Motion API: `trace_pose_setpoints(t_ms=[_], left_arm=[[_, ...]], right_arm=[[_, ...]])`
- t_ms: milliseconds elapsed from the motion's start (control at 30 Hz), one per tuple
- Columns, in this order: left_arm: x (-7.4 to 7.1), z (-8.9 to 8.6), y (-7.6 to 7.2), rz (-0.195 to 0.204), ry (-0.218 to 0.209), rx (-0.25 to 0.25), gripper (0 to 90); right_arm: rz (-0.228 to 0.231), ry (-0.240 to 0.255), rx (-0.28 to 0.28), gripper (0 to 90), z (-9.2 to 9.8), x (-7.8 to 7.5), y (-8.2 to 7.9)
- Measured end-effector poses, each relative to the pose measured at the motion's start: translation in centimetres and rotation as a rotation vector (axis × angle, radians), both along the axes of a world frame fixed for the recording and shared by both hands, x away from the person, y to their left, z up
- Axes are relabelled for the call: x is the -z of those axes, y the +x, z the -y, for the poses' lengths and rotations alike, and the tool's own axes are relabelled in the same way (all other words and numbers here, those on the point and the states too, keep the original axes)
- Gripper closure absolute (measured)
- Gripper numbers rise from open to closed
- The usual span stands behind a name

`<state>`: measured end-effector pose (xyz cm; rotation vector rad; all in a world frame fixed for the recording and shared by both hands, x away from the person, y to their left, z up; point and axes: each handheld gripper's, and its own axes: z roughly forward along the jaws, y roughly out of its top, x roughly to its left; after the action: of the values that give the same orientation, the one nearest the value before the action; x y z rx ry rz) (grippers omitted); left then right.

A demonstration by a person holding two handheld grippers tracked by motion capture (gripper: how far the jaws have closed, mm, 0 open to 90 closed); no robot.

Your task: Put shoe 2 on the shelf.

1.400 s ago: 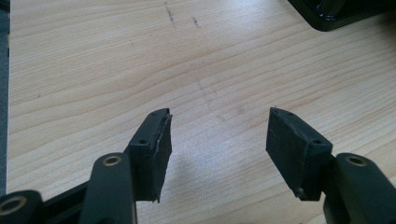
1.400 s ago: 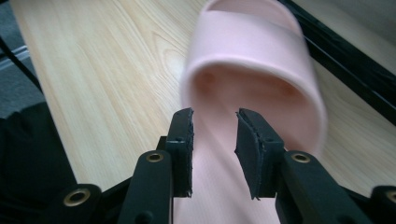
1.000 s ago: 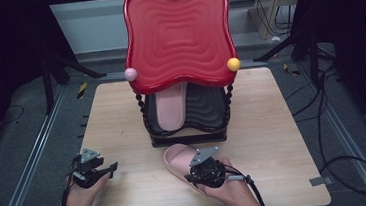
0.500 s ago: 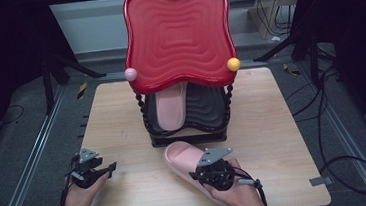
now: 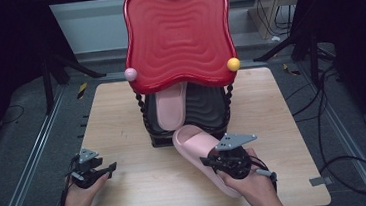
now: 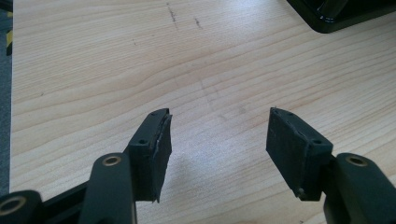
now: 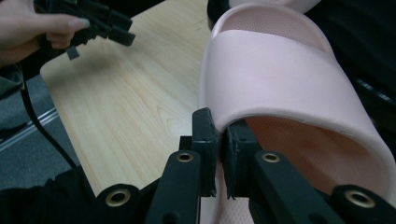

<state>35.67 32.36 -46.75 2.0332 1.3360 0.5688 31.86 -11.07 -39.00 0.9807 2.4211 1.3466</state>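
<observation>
Pink slipper (image 5: 201, 154) is where we are: we have it pinched at the side edge of its strap, our right gripper (image 5: 226, 160) clamped tight on that thin rim, jaws almost fully together after closing in on it just now. In the right gripper view the two black pads (image 7: 207, 140) squeeze the strap's edge between them, the broad pink band arching away above and the textured footbed showing underneath. From the high view the slipper sits over the desk's (image 5: 121, 113) near half, right of centre, its toe pointing at the black base of the rack (image 5: 193, 127) and its heel hanging back toward the near edge under our right hand (image 5: 253, 187). Whether the heel touches the wood we cannot tell.

Over at the near left corner, our left gripper (image 5: 104, 169) has nothing in it. The left gripper view gives us both pads standing apart at roughly half their spread, bare wood grain between them, hovering low over the desk.

Behind it all, the rack with its big red wavy top (image 5: 177, 33) stands at the middle of the desk toward the far edge, and a second pink slipper (image 5: 171, 106) lies on the lower shelf, on its left side, beside a ribbed black stretch of that shelf.
</observation>
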Motion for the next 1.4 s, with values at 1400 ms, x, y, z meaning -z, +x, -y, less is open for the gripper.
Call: trace_pose_setpoints(t_ms=[1400], left_arm=[[0.2, 0.0, 0.1, -0.007, -0.010, 0.006, 40.2]], right_arm=[[0.203, 0.022, 0.456, 84.9, -3.9, -1.8, 5.1]])
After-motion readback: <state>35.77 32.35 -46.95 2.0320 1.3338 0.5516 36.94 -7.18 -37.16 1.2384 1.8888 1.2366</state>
